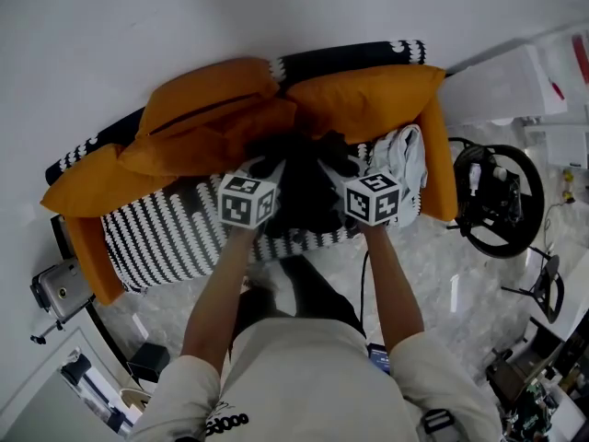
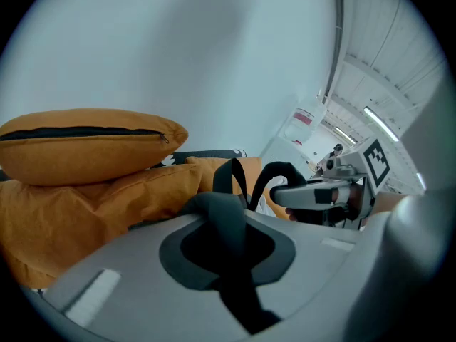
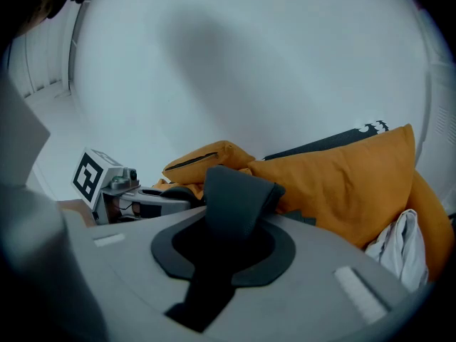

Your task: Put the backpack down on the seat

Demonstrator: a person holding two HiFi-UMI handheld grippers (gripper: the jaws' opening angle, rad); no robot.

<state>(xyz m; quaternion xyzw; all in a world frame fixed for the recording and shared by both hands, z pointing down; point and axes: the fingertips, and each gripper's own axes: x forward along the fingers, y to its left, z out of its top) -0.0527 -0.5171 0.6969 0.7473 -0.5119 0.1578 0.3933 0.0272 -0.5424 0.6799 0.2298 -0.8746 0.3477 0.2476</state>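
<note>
Stands before a sofa (image 1: 175,238) with a black-and-white patterned seat, arms stretched forward, one gripper in each hand. Holds a black backpack (image 1: 299,187) over the middle of that seat, just in front of the orange cushions (image 1: 207,99) and between the two grippers. Cannot tell whether it rests on the seat or hangs by its straps.

Left gripper (image 1: 262,168): clenched on a dark strap (image 2: 222,216), which rises from between the jaws and loops over toward the cushions.

Right gripper (image 1: 350,166): jaws close together, grasping a wide padded strap (image 3: 235,198) that stands folded up out of the gap.

Side by side, near each other, marker cubes facing up, each gripper showing in the other's view.

At the right end of the seat, a crumpled white cloth (image 1: 405,159) against the orange armrest, just beside the right gripper. Behind the sofa, a plain pale wall (image 3: 271,63).
</note>
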